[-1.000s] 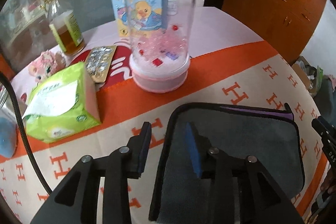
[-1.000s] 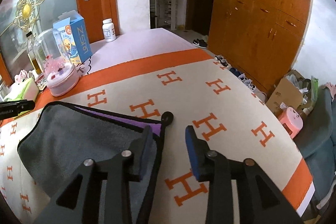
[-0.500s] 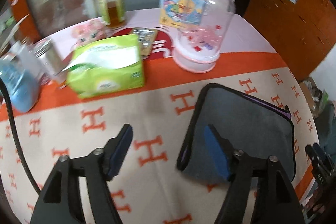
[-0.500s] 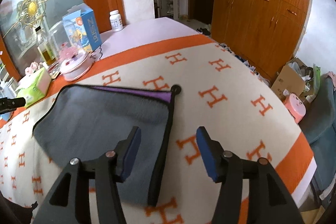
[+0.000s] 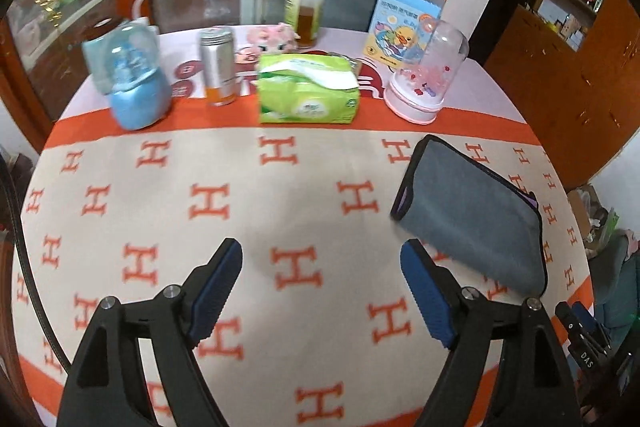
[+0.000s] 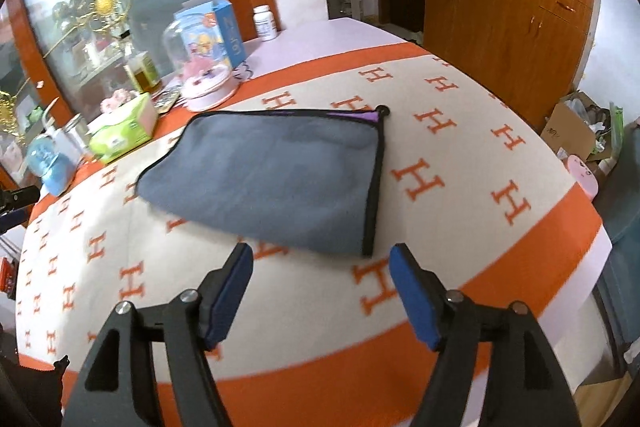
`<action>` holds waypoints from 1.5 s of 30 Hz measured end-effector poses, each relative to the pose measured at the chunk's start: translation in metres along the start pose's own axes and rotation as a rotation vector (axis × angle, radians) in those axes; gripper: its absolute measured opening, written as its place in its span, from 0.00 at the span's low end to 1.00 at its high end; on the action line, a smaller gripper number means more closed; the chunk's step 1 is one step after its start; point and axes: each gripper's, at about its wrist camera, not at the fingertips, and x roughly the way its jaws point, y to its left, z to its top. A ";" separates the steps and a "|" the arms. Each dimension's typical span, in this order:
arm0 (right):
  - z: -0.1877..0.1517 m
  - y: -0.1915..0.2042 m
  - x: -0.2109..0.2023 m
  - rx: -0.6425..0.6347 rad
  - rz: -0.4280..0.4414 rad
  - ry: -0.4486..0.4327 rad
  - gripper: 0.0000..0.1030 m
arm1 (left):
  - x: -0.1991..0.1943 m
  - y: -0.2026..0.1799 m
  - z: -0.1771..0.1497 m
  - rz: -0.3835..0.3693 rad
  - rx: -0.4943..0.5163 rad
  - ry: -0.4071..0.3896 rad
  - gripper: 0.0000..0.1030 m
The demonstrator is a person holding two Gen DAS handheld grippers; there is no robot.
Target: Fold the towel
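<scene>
Comparing with a second ago, your left gripper point(image 5: 320, 267) has pulled back off the folded towel point(image 5: 472, 211) and its jaws have spread wide; they were narrow then, one of them over the grey cloth, and now they are released and hold nothing. The towel lies ahead and to the right of the left jaws, its near edge just past the right jaw's tip. Your right gripper point(image 6: 320, 267) has drawn back too: its jaws straddled the towel's black-trimmed edge before, and now they stand wide and empty, with the towel point(image 6: 276, 175) straight ahead just beyond the tips. The towel itself has kept its folded shape, grey side up, flat on the table point(image 6: 460, 227) with its orange H-patterned cover.

Your left view shows the row at the table's far side: a blue snow globe point(image 5: 132, 83), a metal can point(image 5: 219, 67), a green tissue pack point(image 5: 308, 89), a pink-based glass dome point(image 5: 424, 75), a bottle of amber liquid point(image 5: 305, 7) and a cartoon-duck box point(image 5: 404, 23). Your right view shows what the left hardly does: the towel's purple inner layer point(image 6: 370, 115) peeking out at the far right corner beside a small black loop point(image 6: 384, 109), plus a white pill bottle point(image 6: 266, 23) beyond the box.
</scene>
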 end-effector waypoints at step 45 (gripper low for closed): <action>-0.055 0.131 -0.167 -0.417 0.403 -0.007 1.00 | -0.191 0.015 -0.174 0.091 -0.105 -0.038 0.93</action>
